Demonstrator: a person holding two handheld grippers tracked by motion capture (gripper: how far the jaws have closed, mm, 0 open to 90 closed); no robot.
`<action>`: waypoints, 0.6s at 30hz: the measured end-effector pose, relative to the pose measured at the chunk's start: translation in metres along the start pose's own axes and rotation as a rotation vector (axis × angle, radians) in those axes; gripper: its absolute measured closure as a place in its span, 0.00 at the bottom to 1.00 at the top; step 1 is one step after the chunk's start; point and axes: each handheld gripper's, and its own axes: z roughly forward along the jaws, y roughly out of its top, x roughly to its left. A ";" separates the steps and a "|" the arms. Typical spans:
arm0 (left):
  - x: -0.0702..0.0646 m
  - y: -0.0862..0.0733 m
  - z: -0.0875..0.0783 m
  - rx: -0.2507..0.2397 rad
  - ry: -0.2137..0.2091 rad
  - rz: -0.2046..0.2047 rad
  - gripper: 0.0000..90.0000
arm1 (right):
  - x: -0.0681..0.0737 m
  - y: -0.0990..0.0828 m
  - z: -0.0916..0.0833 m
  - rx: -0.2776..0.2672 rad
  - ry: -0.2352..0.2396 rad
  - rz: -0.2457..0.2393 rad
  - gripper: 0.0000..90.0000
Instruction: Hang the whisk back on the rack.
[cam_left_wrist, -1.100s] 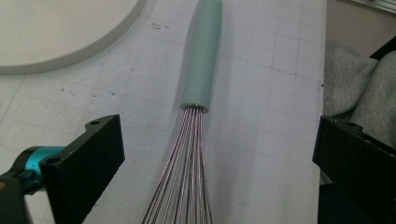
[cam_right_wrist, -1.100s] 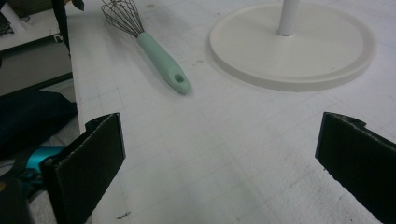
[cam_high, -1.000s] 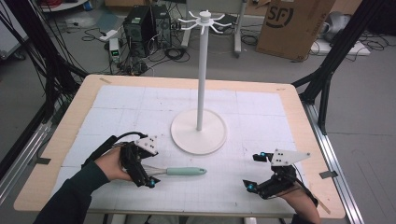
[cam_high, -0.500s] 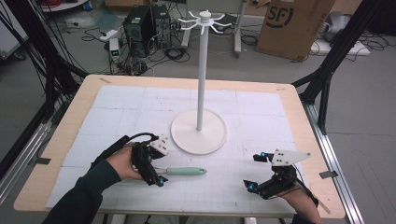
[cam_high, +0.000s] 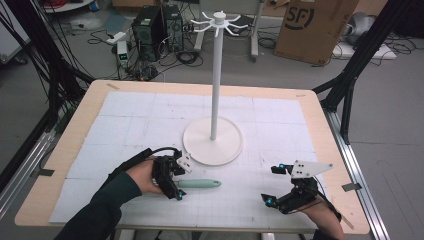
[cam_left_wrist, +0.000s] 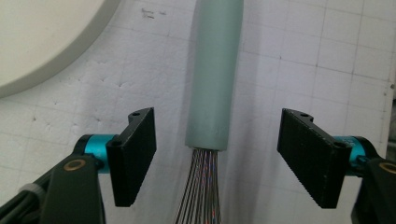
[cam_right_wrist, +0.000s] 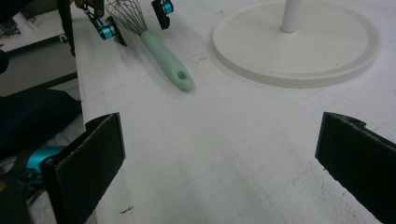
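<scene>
A whisk with a mint-green handle (cam_high: 200, 183) lies flat on the white mat, handle pointing right. My left gripper (cam_high: 179, 182) straddles it where the wires meet the handle (cam_left_wrist: 208, 93). Its jaws have just been closing, and both pads (cam_left_wrist: 135, 154) still stand apart from the whisk, so it is open (cam_left_wrist: 219, 158). In the right gripper view the whisk (cam_right_wrist: 166, 56) lies at the far left with the left gripper (cam_right_wrist: 133, 18) over its wires. My right gripper (cam_high: 272, 185) rests near the front right edge, wide open (cam_right_wrist: 224, 163) with bare mat between the jaws.
A white hook stand (cam_high: 215, 75) rises from a round base (cam_high: 212, 142) at the mat's middle, just behind the whisk; its base (cam_right_wrist: 296, 46) fills the far right of the right gripper view. The wooden table edge (cam_high: 330, 150) frames the mat.
My left gripper has slid right along the whisk toward the handle and lowered a little, and its jaws have narrowed around it. The right gripper has stayed where it was.
</scene>
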 end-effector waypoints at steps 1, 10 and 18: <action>0.000 0.001 0.001 0.006 0.000 0.006 0.34 | 0.000 0.000 0.000 0.000 0.000 0.002 0.01; -0.002 0.009 0.010 0.037 -0.007 0.013 0.46 | -0.001 -0.001 -0.002 -0.006 -0.002 0.002 0.01; -0.002 0.012 0.014 0.065 -0.007 0.025 0.58 | -0.001 -0.001 -0.004 -0.002 -0.007 0.008 0.01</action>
